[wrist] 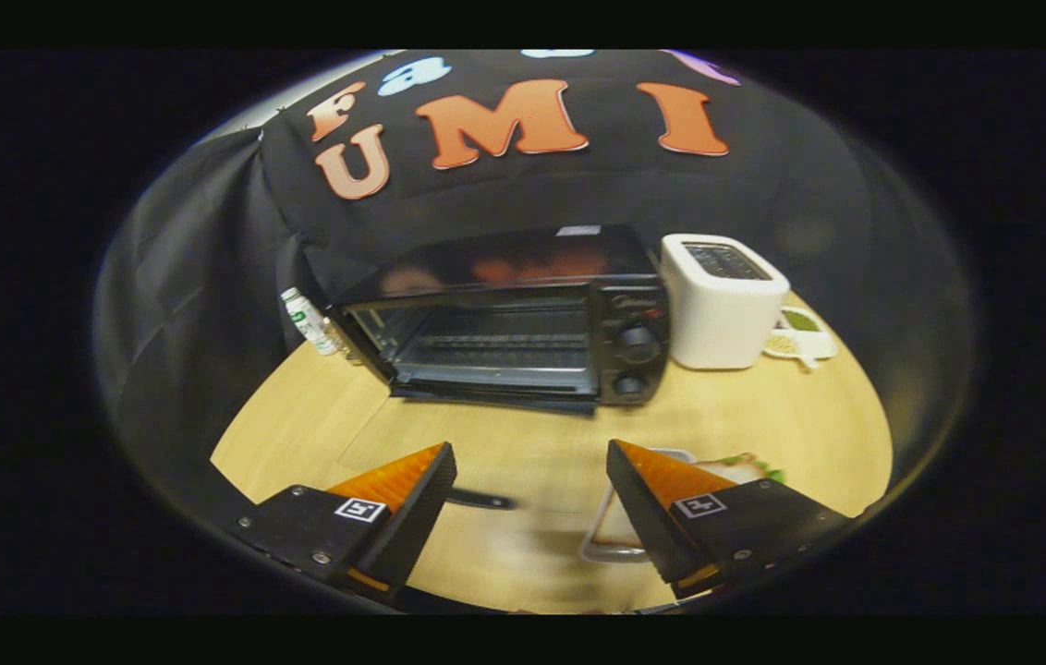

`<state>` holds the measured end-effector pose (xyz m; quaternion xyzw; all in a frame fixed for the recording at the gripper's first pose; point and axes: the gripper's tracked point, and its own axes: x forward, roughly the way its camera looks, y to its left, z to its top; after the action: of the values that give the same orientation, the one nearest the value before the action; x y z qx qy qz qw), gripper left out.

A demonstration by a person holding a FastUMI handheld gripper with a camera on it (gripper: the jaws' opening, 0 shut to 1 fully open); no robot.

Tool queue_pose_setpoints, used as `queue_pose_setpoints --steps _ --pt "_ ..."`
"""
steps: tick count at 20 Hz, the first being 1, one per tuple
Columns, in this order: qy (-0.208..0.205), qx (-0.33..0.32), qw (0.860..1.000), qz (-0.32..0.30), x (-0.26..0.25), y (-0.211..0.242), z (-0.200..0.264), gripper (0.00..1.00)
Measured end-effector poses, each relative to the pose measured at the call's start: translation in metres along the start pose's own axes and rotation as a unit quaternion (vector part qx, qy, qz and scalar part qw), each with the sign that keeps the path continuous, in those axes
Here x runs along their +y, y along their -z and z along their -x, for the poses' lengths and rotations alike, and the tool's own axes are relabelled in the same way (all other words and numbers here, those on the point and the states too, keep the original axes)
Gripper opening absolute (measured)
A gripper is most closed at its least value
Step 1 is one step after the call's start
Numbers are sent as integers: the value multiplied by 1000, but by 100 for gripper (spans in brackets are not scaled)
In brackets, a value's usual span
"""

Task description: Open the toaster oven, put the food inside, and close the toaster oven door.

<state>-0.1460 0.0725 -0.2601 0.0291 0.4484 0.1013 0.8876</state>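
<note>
A black toaster oven stands on the wooden table beyond my fingers. Its door is folded down flat toward me, and the wire rack inside shows bare. Two knobs sit on its right panel. My gripper is open with nothing between its fingers. Food that looks like a sandwich with green leaves lies on a pale tray, partly hidden behind my right finger. A thin dark object pokes out from behind my left finger; what it is I cannot tell.
A white pop-up toaster stands right of the oven. Behind it sits a small white dish with green and pale contents. A small white bottle with a green label stands at the oven's left, against the black cloth wall.
</note>
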Motion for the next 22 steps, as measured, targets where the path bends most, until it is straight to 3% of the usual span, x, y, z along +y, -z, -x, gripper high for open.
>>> queue_pose_setpoints --steps 5,8,11,17,22 --pt "91 12 996 -14 -91 9 16 98" --pt "114 52 991 -35 -121 40 15 98" --pt "93 110 987 -76 -121 76 7 99" --pt "39 145 977 -153 -95 102 -23 93" --pt "-5 166 964 -205 -73 98 -31 59"
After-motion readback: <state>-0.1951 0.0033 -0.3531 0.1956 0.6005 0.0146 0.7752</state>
